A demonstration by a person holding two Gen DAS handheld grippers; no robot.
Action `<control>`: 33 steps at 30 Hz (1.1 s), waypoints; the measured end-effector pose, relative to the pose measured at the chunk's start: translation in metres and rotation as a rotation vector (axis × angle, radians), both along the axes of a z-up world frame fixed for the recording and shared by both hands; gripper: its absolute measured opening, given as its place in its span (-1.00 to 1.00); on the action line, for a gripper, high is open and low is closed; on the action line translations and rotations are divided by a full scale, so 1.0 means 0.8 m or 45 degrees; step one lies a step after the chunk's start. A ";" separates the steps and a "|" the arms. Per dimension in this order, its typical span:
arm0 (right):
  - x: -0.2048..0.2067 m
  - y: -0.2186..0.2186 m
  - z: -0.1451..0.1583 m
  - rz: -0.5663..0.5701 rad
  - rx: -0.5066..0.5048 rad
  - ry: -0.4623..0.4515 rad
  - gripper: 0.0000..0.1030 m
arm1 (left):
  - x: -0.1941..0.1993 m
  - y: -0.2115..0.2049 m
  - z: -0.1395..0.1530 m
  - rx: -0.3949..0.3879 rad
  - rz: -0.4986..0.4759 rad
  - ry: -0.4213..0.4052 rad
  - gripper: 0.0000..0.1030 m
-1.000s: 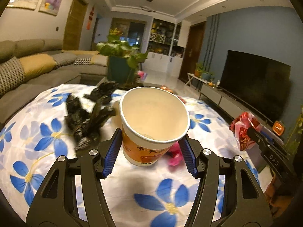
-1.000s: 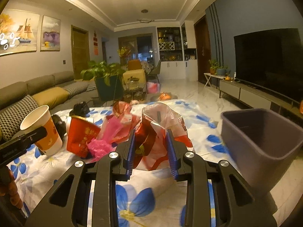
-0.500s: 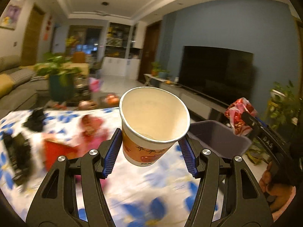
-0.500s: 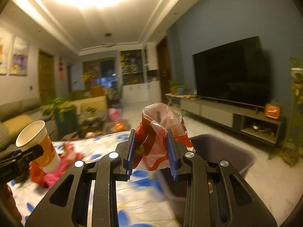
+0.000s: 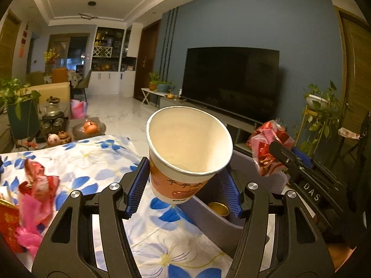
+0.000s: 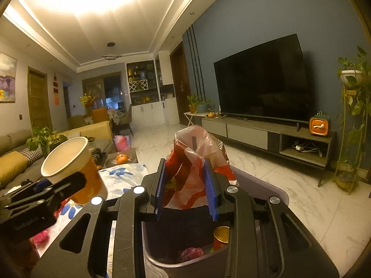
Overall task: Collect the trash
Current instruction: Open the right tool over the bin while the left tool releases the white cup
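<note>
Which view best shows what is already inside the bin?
The right wrist view: it looks down into the bin, showing a gold can and pink scrap. The left wrist view shows only the can; the cup blocks the rest.

Left claw [image 5: 184, 185]: fills lower centre of its view, blue pads clamped on a paper cup [image 5: 189, 153], mouth tilted toward camera. Right claw [image 6: 186, 190]: lower centre of its view, pads pinched on a crumpled red plastic bag [image 6: 197, 159], pointing slightly downward.

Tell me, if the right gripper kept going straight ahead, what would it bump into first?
Probably nothing soon. The right gripper, shut on the bag, sits above the bin; ahead looks like open floor, then the TV stand, though depth is unclear.
</note>
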State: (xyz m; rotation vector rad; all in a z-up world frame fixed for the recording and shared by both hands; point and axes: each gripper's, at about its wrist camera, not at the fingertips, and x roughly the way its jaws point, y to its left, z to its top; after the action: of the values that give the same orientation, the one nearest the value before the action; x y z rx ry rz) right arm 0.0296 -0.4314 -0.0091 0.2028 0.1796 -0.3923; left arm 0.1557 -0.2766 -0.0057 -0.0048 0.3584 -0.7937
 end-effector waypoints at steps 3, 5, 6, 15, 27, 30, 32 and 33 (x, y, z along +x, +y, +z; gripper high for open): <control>0.006 -0.002 -0.006 0.017 0.017 0.010 -0.37 | 0.006 -0.008 -0.008 0.002 -0.008 0.011 0.15; 0.010 0.000 -0.010 0.031 0.017 0.019 -0.35 | 0.008 -0.013 -0.011 0.008 -0.003 0.020 0.15; 0.012 0.000 -0.012 0.036 0.017 0.021 -0.33 | 0.008 -0.015 -0.014 0.008 -0.002 0.026 0.15; 0.022 -0.009 -0.017 0.073 0.070 0.032 -0.08 | 0.022 -0.021 -0.024 0.016 0.004 0.035 0.15; -0.024 -0.024 -0.015 -0.159 0.064 -0.070 0.39 | 0.015 -0.070 -0.028 0.023 -0.093 0.044 0.18; -0.031 -0.021 -0.015 -0.194 0.045 -0.077 0.39 | 0.012 -0.090 -0.033 0.036 -0.133 0.052 0.20; -0.035 -0.023 -0.016 -0.206 0.048 -0.079 0.39 | 0.012 -0.101 -0.039 0.059 -0.137 0.057 0.21; -0.036 -0.023 -0.016 -0.210 0.052 -0.078 0.39 | 0.014 -0.105 -0.043 0.067 -0.141 0.065 0.21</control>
State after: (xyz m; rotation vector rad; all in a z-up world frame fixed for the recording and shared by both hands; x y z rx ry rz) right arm 0.0007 -0.4500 -0.0220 0.2702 0.1112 -0.5461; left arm 0.1666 -0.3609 -0.0405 0.0442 0.4303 -0.8947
